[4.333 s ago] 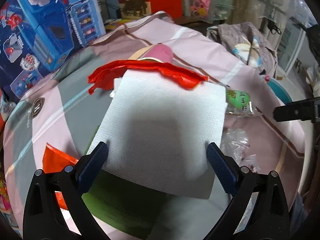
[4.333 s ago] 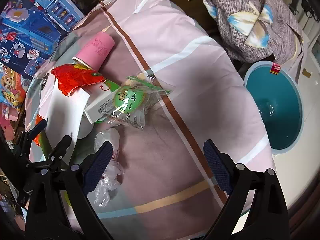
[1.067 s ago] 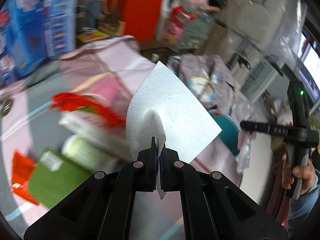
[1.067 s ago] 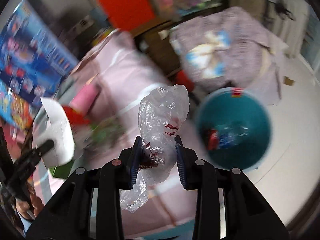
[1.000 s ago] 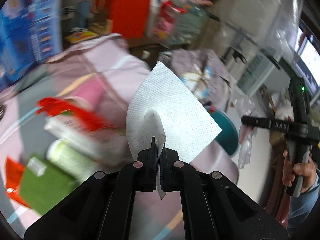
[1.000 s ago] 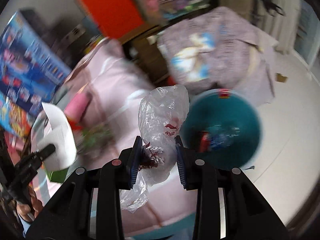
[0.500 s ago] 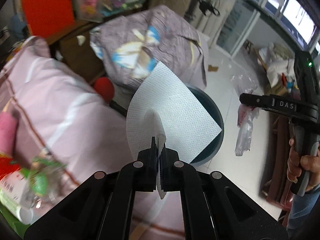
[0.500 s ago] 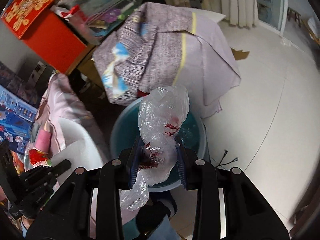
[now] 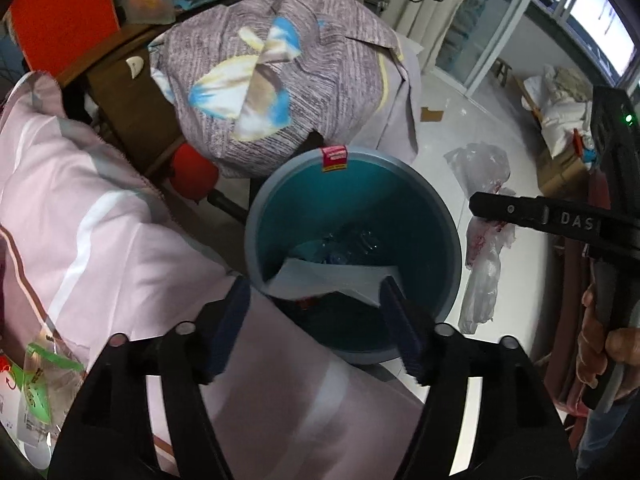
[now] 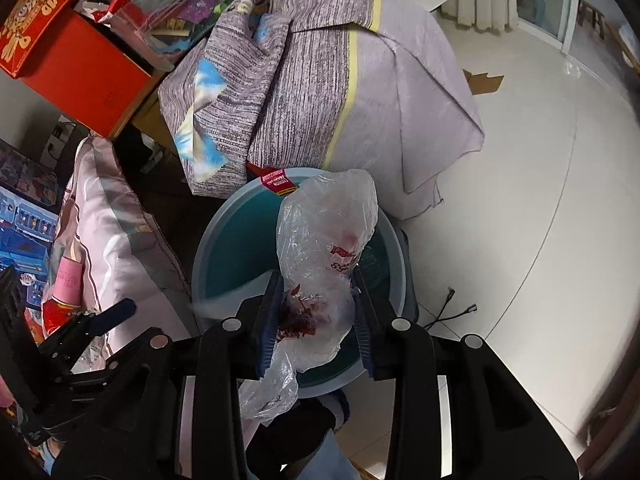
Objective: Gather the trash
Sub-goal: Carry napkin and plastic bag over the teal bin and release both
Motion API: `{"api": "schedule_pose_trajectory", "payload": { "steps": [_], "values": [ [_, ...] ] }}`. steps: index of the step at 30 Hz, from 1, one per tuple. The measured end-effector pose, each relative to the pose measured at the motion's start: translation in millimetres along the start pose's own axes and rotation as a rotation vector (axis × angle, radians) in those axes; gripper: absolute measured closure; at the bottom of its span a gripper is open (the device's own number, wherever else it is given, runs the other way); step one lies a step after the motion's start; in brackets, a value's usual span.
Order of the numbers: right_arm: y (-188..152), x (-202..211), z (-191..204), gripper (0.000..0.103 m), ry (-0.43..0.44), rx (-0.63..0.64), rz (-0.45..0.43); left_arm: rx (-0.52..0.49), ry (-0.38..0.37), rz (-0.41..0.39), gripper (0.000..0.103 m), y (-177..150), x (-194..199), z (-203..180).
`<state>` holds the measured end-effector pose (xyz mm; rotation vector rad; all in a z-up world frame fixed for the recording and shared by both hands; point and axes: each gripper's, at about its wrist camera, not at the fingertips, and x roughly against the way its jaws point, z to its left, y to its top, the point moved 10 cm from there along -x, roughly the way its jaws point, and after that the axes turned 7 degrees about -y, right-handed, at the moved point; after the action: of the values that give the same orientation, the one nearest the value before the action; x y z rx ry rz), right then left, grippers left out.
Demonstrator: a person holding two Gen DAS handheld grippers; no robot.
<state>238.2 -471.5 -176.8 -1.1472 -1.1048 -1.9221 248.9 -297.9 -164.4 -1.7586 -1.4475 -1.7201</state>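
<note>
A teal round bin (image 9: 280, 216) stands on the floor beside the pink bed. My left gripper (image 9: 316, 312) is open above the bin's near rim. A white paper tissue (image 9: 332, 280) lies loose just inside the bin, between the fingers. My right gripper (image 10: 316, 312) is shut on a clear plastic bag with red print (image 10: 328, 240) and holds it over the bin (image 10: 224, 248). The bag also shows in the left wrist view (image 9: 484, 236), hanging from the right gripper at the bin's right side.
A pink striped bedcover (image 9: 80, 216) fills the left, with a green wrapper (image 9: 40, 384) at its lower edge. A grey patterned cloth bundle (image 9: 272, 80) lies behind the bin. White tiled floor (image 10: 540, 200) spreads to the right. A red box (image 10: 60, 52) stands at the back left.
My left gripper has opened and let go of the tissue, which has dropped into the bin. The right gripper still holds the plastic bag, now right over the bin.
</note>
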Motion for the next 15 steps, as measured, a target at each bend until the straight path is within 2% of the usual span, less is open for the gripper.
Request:
{"api": "schedule_pose_trajectory", "payload": {
  "steps": [4, 7, 8, 10, 15],
  "values": [
    [2, -4, 8, 0.069, -0.003, 0.013, 0.005, 0.027, 0.0, -0.023, 0.017, -2, 12, 9],
    [1, -8, 15, 0.058, -0.004, 0.025, 0.013, 0.036, -0.005, -0.035, 0.012, -5, 21, 12],
    [0, -8, 18, 0.047, 0.001, 0.027, 0.019, 0.037, -0.006, -0.038, 0.011, -6, 23, 13],
    [0, -8, 24, 0.037, 0.004, 0.032, 0.019, 0.041, -0.007, -0.044, 0.01, -8, 28, 15],
    [-2, -5, 29, 0.029, -0.001, 0.027, 0.025, 0.051, -0.013, -0.05, 0.009, -15, 37, 19]
  ]
}}
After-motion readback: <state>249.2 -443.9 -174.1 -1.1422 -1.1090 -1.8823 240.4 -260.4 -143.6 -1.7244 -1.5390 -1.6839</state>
